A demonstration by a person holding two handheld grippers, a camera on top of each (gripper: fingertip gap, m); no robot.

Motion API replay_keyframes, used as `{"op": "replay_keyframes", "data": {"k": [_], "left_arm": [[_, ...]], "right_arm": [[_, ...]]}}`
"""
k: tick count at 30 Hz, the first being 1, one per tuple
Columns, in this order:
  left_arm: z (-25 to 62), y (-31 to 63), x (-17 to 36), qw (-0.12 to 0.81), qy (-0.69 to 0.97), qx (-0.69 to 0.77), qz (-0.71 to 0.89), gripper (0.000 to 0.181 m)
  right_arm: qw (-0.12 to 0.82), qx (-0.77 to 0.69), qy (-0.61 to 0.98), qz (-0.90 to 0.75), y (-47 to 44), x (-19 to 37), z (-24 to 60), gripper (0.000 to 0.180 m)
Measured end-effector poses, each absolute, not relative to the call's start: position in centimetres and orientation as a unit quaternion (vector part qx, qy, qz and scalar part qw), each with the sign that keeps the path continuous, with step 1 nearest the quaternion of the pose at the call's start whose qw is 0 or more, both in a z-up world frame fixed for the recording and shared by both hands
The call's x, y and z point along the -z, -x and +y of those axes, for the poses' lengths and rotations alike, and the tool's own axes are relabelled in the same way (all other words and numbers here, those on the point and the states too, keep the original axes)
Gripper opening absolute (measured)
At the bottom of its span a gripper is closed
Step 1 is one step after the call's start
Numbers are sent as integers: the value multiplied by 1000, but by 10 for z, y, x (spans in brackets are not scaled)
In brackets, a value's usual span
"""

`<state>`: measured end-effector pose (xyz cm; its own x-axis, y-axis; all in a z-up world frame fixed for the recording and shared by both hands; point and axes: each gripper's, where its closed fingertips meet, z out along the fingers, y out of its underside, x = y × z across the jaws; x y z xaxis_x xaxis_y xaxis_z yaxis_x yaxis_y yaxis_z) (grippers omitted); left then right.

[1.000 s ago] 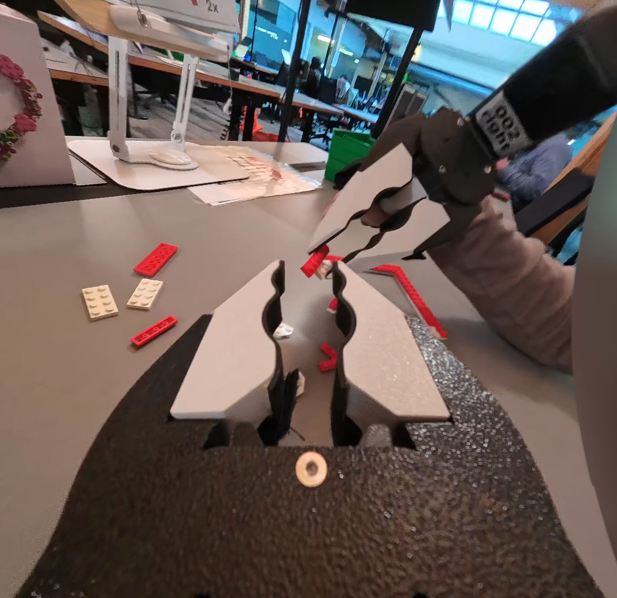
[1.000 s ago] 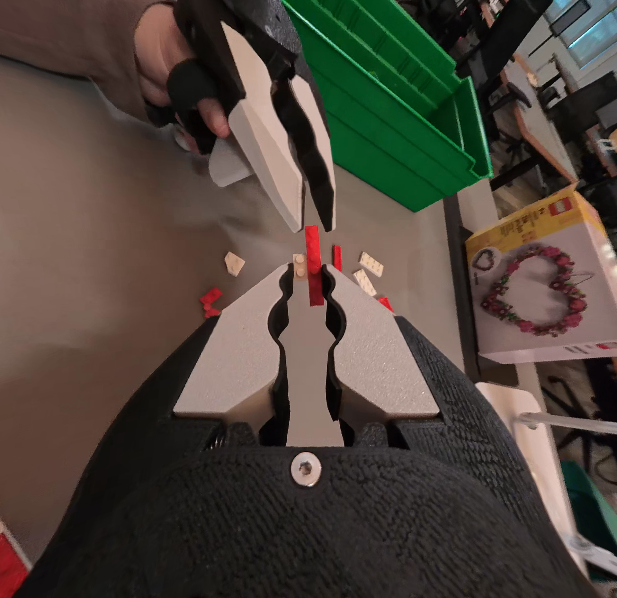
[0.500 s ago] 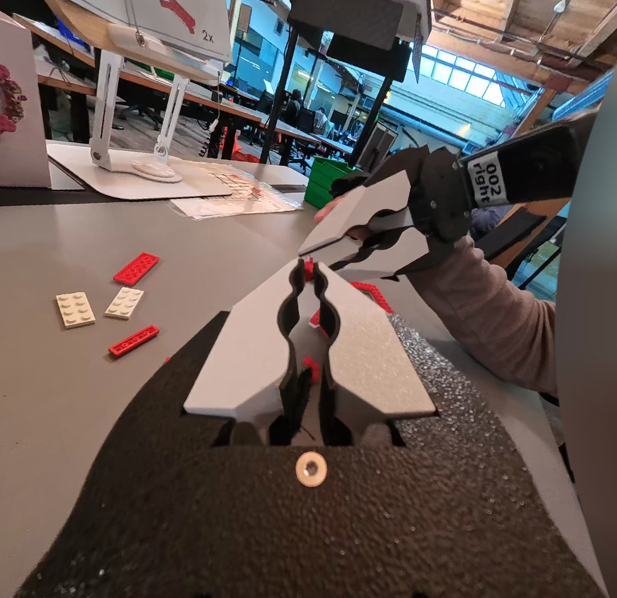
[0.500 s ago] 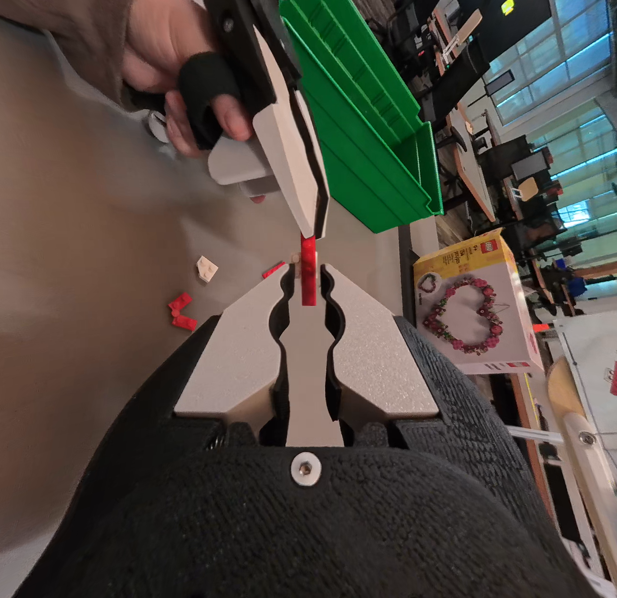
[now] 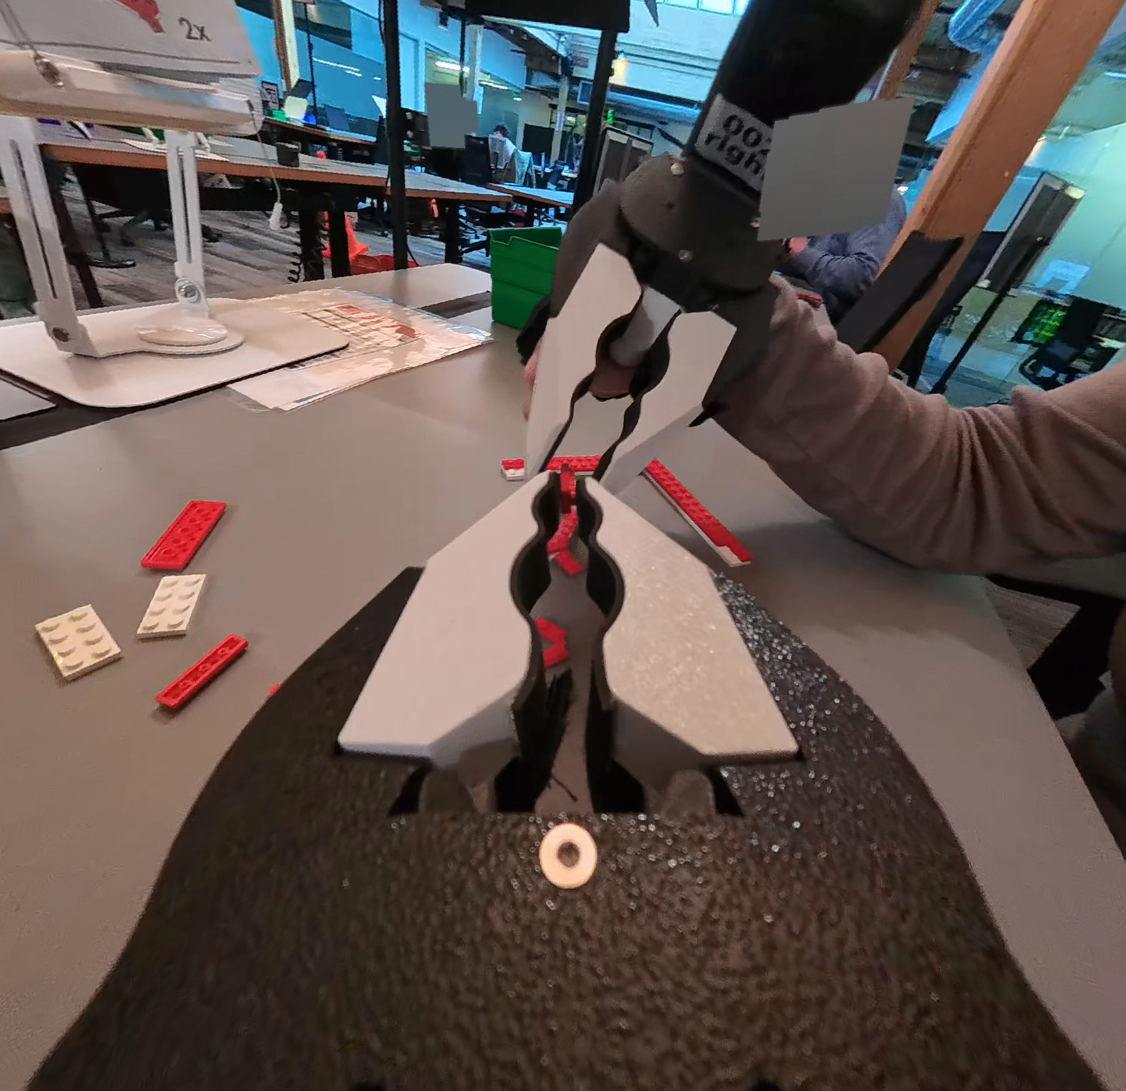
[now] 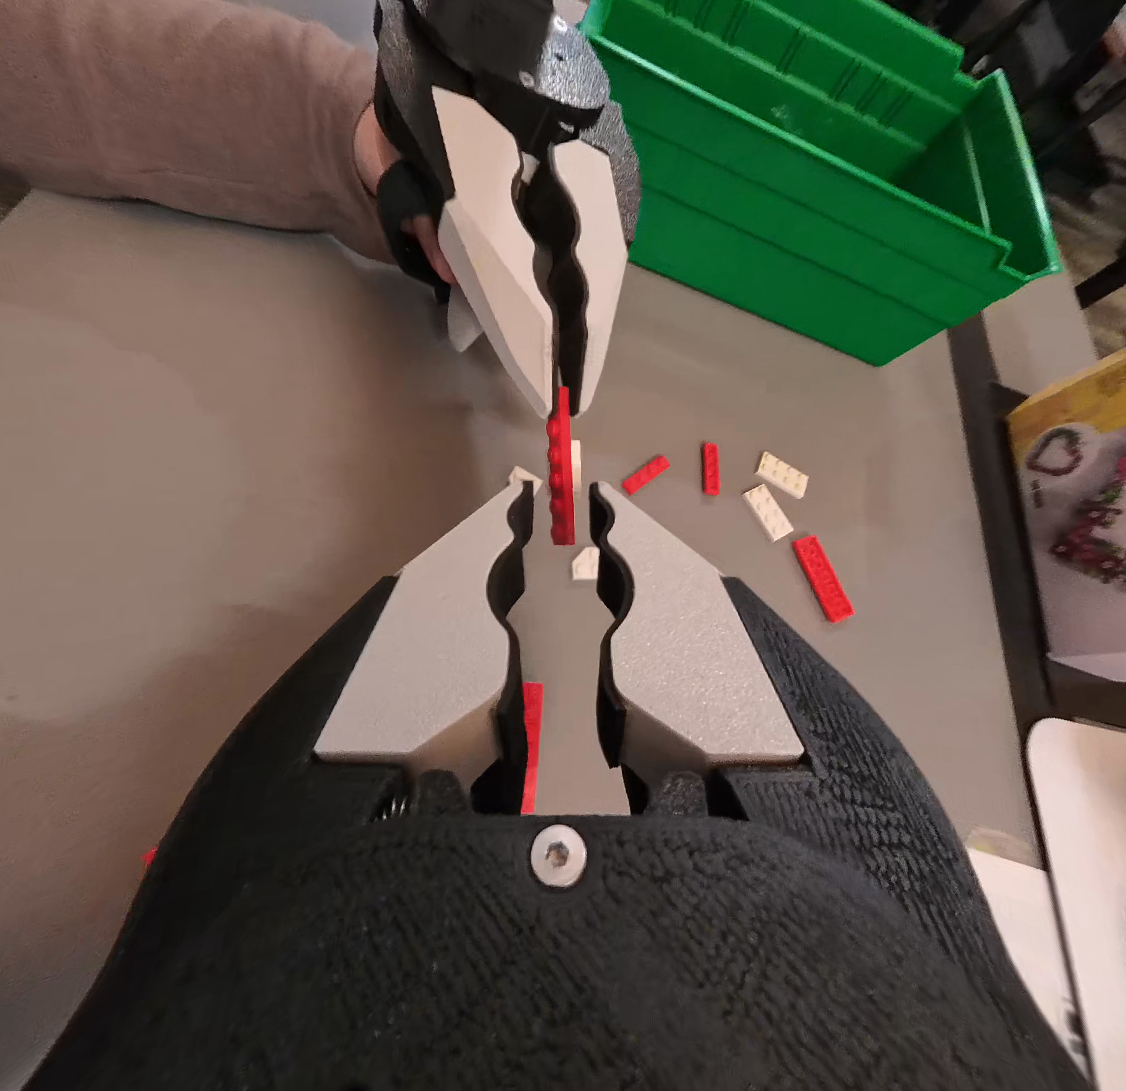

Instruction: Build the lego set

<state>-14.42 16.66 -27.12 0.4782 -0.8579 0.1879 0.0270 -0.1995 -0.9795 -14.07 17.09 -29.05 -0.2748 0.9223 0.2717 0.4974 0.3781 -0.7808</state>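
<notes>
My left gripper (image 5: 566, 483) is shut on the top end of a narrow red plate (image 6: 560, 489) and holds it on edge above the grey table (image 6: 244, 452). A small white piece (image 6: 576, 464) is stuck to the plate's side. In the right wrist view the left gripper (image 6: 563, 406) comes in from above. My right gripper (image 6: 562, 492) is open, with one fingertip on either side of the plate's lower end and a gap on both sides. In the left wrist view the right gripper (image 5: 573, 477) stands tip to tip with the left one.
Loose red plates (image 5: 183, 534) and white plates (image 5: 172, 604) lie left on the table. A long red strip (image 5: 694, 513) and small red pieces (image 5: 551, 641) lie under the grippers. Green bins (image 6: 792, 178), the set's box (image 6: 1084, 513) and an instruction stand (image 5: 122, 56) ring the work area. Both grippers' tips are close together, under 4 cm apart.
The right gripper held the red plate, and the left gripper closed on its far end. Now the right gripper has opened, and the plate hangs from the left gripper alone.
</notes>
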Motion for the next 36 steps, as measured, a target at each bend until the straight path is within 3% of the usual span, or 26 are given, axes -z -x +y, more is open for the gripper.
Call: {"op": "replay_keyframes", "data": {"k": [13,18,27,30,36], "left_arm": [[167,147,261,574,641,412,299,3],[172,152,252,597,630,417,270,25],[171,141,247,601,608,453,253,15],[170,142,241,611,591,469,241,4],[172,143,240,609,592,475,229,3]], "right_arm": [[358,-313,487,-733,137,288,172,4],[399,-347,474,-704,143,268,174,4],[407,-416,463,-669,150,250,167,5],[407,-426,464,-662,153,249,167,5],[412,-435,464,-653,154,247,168,5]]}}
